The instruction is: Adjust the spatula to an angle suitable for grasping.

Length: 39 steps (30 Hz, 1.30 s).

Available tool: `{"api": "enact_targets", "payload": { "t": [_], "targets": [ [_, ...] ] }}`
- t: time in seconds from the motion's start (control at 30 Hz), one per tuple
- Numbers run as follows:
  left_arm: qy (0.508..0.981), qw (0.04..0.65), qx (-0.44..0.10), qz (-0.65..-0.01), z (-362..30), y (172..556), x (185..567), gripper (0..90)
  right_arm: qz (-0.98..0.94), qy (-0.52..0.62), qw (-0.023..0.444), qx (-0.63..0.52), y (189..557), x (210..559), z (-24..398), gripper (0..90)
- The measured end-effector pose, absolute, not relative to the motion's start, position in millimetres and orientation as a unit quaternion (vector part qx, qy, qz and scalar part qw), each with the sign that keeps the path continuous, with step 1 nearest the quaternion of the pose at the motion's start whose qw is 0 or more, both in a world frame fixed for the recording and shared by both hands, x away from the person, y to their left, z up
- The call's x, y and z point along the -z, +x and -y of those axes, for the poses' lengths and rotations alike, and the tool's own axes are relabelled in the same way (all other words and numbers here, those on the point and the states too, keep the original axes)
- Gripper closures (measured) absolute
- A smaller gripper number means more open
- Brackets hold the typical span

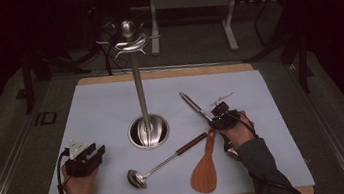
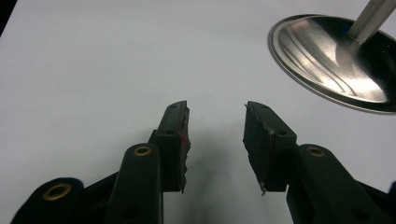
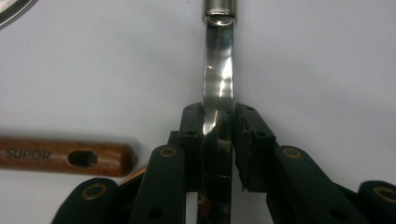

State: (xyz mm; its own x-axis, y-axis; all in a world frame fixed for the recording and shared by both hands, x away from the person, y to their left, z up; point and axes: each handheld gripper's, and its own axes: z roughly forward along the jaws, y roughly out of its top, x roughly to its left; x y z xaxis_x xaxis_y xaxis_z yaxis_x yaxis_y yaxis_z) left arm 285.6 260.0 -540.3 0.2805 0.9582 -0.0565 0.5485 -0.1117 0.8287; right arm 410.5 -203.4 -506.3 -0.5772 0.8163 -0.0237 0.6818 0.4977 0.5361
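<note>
Your right gripper [image 3: 218,140] jaws pinching steel utensil [image 3: 218,74], its head hidden under your hand in high view; left gripper [image 2: 215,140] jaws spread, nothing between, near stand base [image 2: 336,60].

Steel hanging stand [image 1: 139,83] upright mid-mat; ladle [image 1: 162,163] and wooden spatula [image 1: 205,165] lie in front, just apart.

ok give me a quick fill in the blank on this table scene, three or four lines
1. The right gripper has its jaws closed on a shiny ____ utensil handle.
2. The left gripper rests with its jaws ____ and nothing between them.
3. The tall hanging stand rises from a ____ base.
4. Between the ladle and the right hand lies a ____ spatula.

Missing words: metal; open; round; wooden
</note>
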Motion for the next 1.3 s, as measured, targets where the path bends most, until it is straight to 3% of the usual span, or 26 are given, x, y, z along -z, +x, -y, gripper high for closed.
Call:
{"api": "enact_targets", "payload": {
  "t": [0.37, 1.03, 1.3],
  "targets": [
    [0.698, 0.391, -0.263, -0.539, -260, 285, 540, 60.4, -0.861, 0.434, 0.116, -0.238, 398, 505, 225, 74.5],
    [0.702, 0.386, -0.268, -0.536, -258, 285, 540, 60.4, -0.868, 0.432, 0.096, -0.225, 337, 503, 294, 74.6],
    [0.702, 0.386, -0.267, -0.535, -258, 285, 540, 60.4, -0.88, 0.423, 0.092, -0.195, 334, 499, 295, 74.4]
  ]
}}
